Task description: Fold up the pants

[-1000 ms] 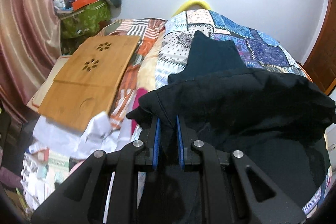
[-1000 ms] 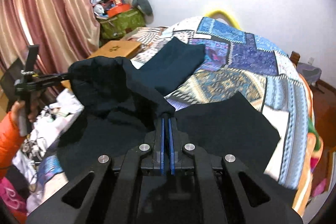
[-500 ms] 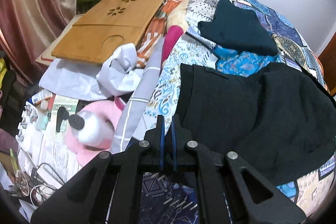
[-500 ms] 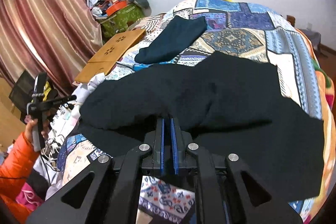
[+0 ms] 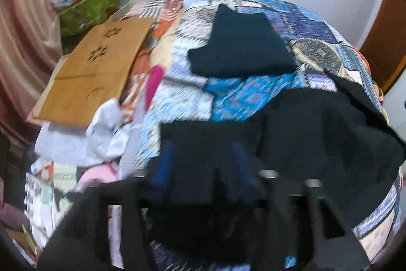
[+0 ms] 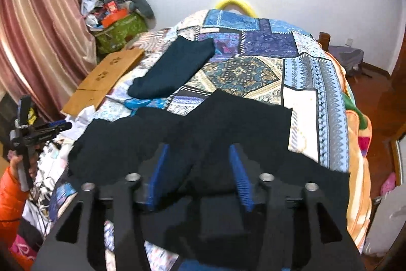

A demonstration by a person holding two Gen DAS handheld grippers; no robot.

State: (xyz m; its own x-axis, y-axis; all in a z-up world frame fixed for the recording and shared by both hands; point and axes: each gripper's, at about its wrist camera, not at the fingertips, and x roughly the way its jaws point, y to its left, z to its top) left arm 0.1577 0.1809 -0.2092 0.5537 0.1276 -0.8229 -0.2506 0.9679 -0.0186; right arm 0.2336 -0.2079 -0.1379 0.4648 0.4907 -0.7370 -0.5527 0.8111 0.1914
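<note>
I have the black fabric pants [image 6: 228, 133] lying spread on the patchwork quilt [image 6: 299, 73], near its front edge. My right gripper [image 6: 198, 169] and left gripper [image 5: 203, 164] are both opening, cloth beneath the parted jaws but not pinched. My worry: the hem could snag a blue pad as I pull away, dragging the fold open, or slip toward the bedside clutter
</note>
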